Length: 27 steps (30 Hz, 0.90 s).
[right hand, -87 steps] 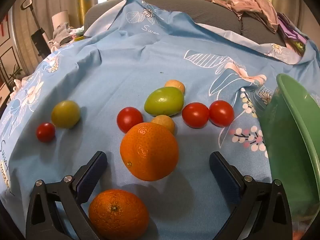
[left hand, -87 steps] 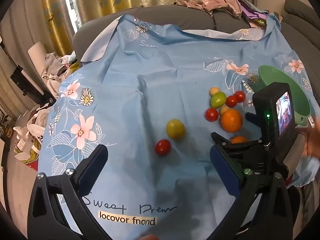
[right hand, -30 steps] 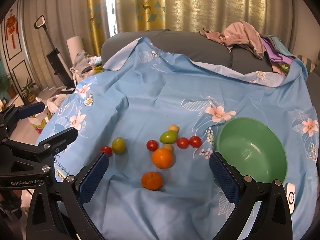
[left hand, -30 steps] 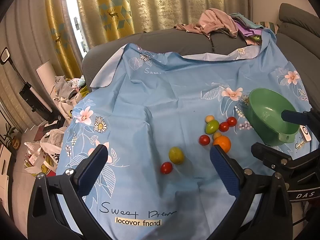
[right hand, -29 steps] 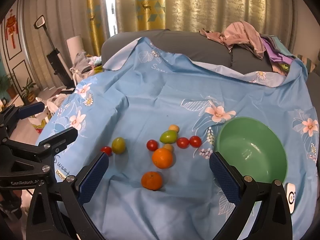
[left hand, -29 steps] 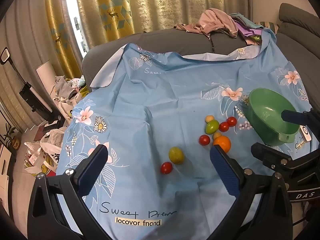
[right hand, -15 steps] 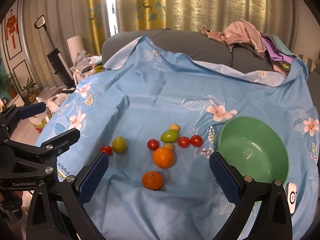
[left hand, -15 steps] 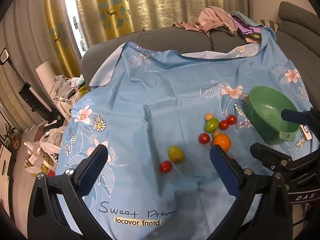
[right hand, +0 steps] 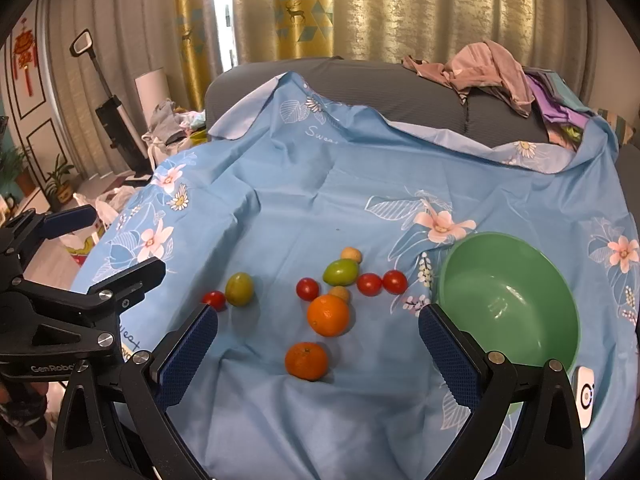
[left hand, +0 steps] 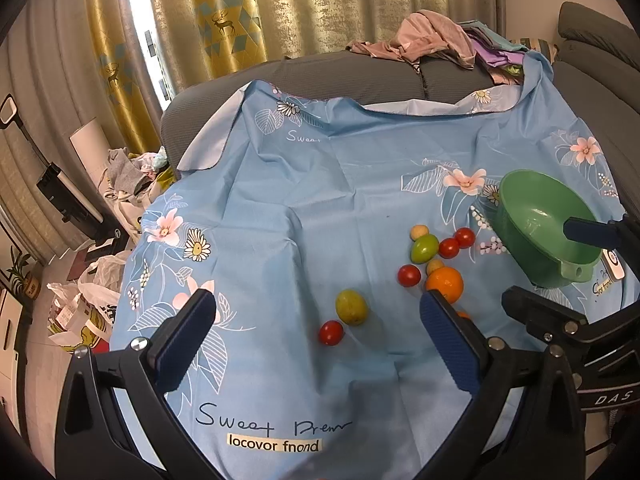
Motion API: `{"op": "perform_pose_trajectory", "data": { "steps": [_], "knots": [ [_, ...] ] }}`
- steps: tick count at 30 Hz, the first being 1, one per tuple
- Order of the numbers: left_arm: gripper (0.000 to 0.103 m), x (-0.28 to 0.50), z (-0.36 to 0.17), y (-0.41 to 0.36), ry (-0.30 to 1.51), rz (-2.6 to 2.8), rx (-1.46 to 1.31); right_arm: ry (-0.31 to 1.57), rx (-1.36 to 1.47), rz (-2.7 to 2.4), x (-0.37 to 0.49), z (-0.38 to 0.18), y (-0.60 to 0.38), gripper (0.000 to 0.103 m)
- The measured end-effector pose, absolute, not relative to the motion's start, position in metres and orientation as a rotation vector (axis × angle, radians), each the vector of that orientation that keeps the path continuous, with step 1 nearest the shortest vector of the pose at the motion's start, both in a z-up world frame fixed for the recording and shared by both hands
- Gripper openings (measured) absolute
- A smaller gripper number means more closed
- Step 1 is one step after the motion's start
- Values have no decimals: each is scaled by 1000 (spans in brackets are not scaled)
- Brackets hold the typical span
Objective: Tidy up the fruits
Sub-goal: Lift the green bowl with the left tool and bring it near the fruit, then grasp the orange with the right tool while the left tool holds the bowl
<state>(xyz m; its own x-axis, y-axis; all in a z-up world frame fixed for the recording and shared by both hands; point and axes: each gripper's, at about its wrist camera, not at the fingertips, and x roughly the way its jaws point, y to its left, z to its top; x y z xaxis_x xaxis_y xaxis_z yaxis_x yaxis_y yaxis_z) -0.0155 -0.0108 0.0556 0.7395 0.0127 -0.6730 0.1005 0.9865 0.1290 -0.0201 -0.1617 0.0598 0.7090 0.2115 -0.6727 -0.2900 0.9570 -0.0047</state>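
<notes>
Fruit lies scattered on a blue floral cloth (right hand: 304,200) spread over a grey sofa (right hand: 360,80), with our two grippers held above its near edge.

Our left gripper (left hand: 312,344) is spread wide and holds nothing; in its view a red tomato (left hand: 331,332) touches a yellow-green fruit (left hand: 351,307) at frame centre, between the fingers but well beyond them. Our right gripper (right hand: 316,344) is likewise wide apart and empty. In the right wrist view a small orange (right hand: 306,361) sits at lower centre between the blue pads (right hand: 188,356), and a larger orange (right hand: 328,315) lies just above it.

Above the larger orange, a small tan fruit (right hand: 340,293) touches it, with a second tomato (right hand: 307,289) just to its left. A green fruit (right hand: 341,272) lies higher still, another tan fruit (right hand: 351,255) touching its top. Two more tomatoes (right hand: 381,283) sit side by side to the right of the green fruit.

A green bowl (right hand: 508,240), empty, stands at the right of the frame, near the pair of tomatoes. A small white device (right hand: 585,396) lies at the bowl's lower right. Clothes (right hand: 492,68) are heaped on the sofa back at upper right, gold curtains (right hand: 360,8) hanging behind.
</notes>
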Motion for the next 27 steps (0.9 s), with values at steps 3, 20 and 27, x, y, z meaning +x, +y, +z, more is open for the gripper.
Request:
{"op": "perform_pose_trajectory", "data": {
  "steps": [3,20,27],
  "knots": [
    [102,-15,53,-11,740,-49,161,733,-113,277,-20,60,-162,101],
    [102,1,-8,2,928,-214,21,856,-79,359,-19,-3,-179,94],
    [102,10,-23,-10,951,-311,-12,920,-14,386,-1,-34,-183,81]
  ]
}}
